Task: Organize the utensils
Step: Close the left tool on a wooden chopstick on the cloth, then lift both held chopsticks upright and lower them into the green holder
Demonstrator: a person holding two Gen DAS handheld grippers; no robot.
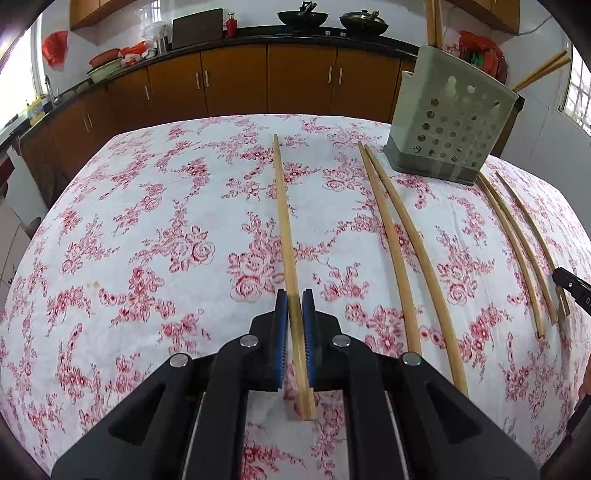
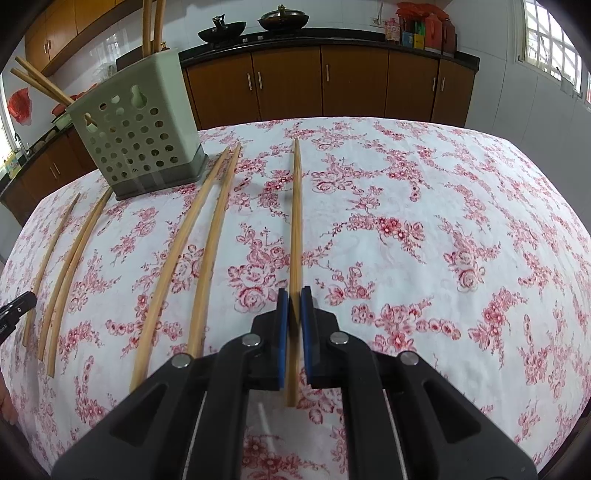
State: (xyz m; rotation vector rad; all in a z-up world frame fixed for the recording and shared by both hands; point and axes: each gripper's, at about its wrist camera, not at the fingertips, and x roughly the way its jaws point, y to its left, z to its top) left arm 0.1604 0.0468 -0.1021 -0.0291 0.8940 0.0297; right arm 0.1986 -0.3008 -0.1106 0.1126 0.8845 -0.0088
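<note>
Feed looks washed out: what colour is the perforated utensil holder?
Pale grey-green utensil holder with a darker grey base; clearest in the right wrist view.

Both wrist views face down-forward, sharing the tablecloth (image 1: 147,221).

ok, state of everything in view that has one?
left gripper: shut on leftmost chopstick
right gripper: shut on rightmost chopstick
inner chopstick pair: loose, lying on the tablecloth
outer chopstick pair: loose, lying on the tablecloth
chopstick holder: upright on the table
stowed chopsticks: standing in the chopstick holder, two upright, two leaning
</note>
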